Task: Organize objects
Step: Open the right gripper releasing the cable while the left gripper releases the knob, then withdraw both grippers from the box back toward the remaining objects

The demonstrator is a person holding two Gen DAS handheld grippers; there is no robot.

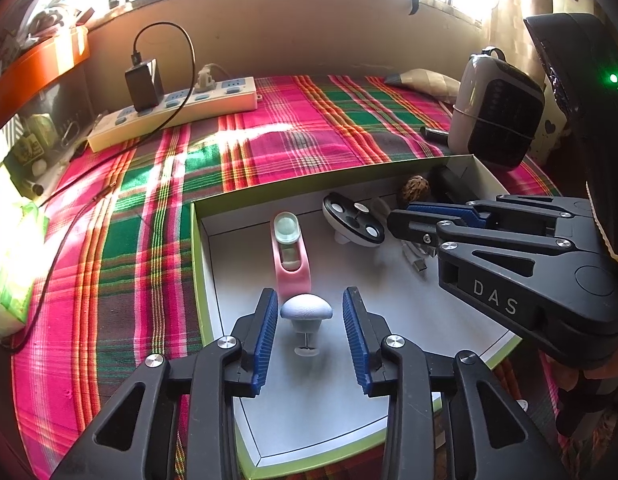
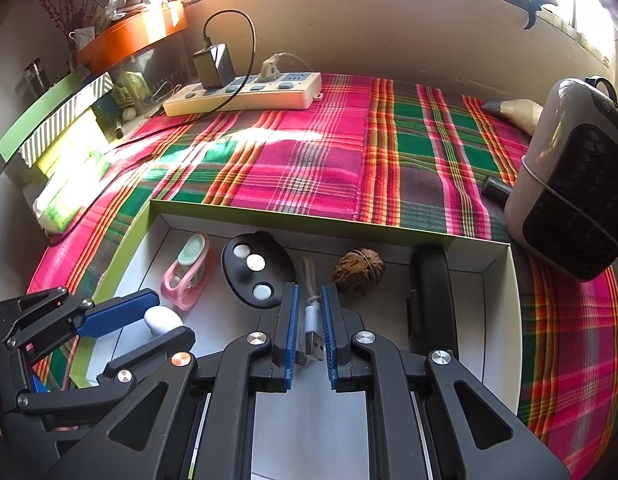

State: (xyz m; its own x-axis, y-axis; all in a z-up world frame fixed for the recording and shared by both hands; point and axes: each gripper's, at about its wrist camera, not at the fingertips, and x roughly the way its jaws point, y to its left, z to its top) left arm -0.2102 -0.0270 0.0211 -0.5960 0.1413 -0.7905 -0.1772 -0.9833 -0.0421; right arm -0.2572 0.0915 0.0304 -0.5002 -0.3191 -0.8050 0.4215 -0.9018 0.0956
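Mushroom-shaped knob [image 1: 306,309] between parted left gripper [image 1: 310,334] fingers (untouched), USB cable [image 2: 314,322] between narrowly spread right gripper [image 2: 310,334] fingers, contact unclear, both inside shallow box [image 2: 505,320] with walnut [image 2: 359,271].

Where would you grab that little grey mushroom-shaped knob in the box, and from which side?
Probably by its domed cap. The mushroom-shaped knob stands in the box with its thin stem and small foot below, too slim to pinch well. The left gripper already has an open finger on each side of it, so closing from the near side on the cap's widest part looks safest.
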